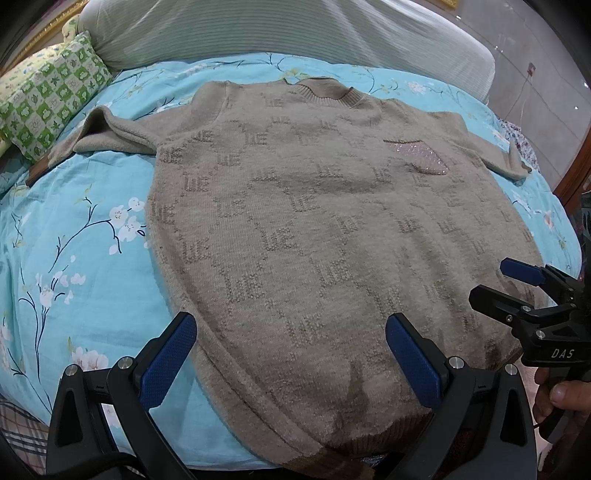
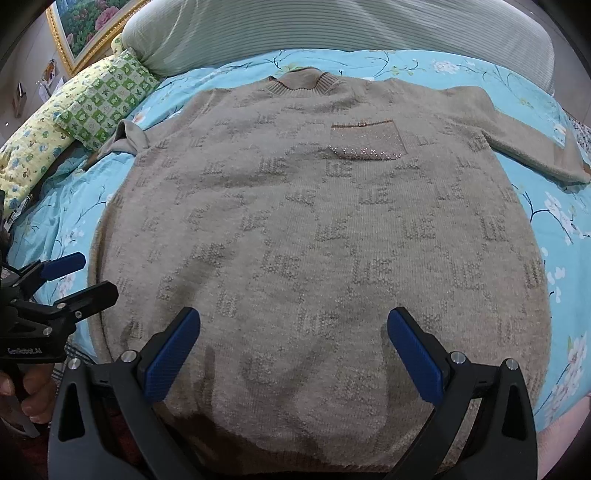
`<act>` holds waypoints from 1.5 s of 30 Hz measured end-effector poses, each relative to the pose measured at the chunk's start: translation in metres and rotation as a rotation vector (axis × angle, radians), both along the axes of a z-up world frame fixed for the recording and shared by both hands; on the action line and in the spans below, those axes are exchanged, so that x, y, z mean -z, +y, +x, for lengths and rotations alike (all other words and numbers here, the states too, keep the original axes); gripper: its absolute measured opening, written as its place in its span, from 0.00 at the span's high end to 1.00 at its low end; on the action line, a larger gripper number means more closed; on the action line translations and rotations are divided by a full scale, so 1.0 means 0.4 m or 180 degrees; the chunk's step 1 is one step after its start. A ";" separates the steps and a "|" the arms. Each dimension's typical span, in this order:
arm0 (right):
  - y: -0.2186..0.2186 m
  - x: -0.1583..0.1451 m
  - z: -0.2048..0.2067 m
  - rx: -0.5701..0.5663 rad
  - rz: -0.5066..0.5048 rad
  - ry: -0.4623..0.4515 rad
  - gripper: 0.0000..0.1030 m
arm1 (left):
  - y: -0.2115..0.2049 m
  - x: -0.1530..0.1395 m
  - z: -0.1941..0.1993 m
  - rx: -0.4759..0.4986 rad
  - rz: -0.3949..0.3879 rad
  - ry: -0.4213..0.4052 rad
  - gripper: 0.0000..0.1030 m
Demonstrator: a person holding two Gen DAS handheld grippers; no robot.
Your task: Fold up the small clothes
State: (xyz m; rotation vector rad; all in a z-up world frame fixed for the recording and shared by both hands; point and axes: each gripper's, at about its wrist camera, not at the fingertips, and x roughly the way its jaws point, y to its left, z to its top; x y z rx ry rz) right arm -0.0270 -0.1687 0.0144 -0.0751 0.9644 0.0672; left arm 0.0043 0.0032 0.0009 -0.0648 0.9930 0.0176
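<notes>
A beige knit sweater (image 1: 314,229) (image 2: 314,240) with a letter pattern and a sparkly chest pocket (image 2: 365,142) lies flat, front up, on the bed, collar far from me and both sleeves spread out. My left gripper (image 1: 291,332) hovers open over the hem near the sweater's left side, nothing between its blue pads (image 1: 166,362). My right gripper (image 2: 293,328) hangs open over the hem's middle, also empty. Each gripper shows in the other's view: the right gripper (image 1: 517,280) at the right edge, the left gripper (image 2: 74,273) at the left edge.
The bed carries a turquoise floral sheet (image 1: 74,229). A green checked pillow (image 1: 55,99) and a yellow pillow (image 2: 33,155) lie at the far left. A grey-green ribbed headboard cushion (image 2: 332,29) runs along the back. A framed picture (image 2: 92,26) hangs behind.
</notes>
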 end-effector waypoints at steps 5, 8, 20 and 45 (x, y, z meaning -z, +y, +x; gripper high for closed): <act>-0.013 0.000 0.005 0.0041 0.0085 0.0050 0.02 | -0.001 0.001 0.013 0.0009 -0.0005 0.0039 0.01; -0.029 0.000 0.012 0.0085 0.0167 0.0054 0.02 | -0.001 0.001 0.028 0.0023 0.0007 0.0037 0.01; -0.254 -0.090 0.059 0.0563 0.0573 -0.0292 0.02 | 0.008 -0.016 0.151 0.0052 -0.0089 0.0062 0.01; -1.206 -0.264 0.355 0.2830 0.0775 -0.0769 0.42 | 0.070 0.015 0.530 -0.0208 0.0099 0.0141 0.01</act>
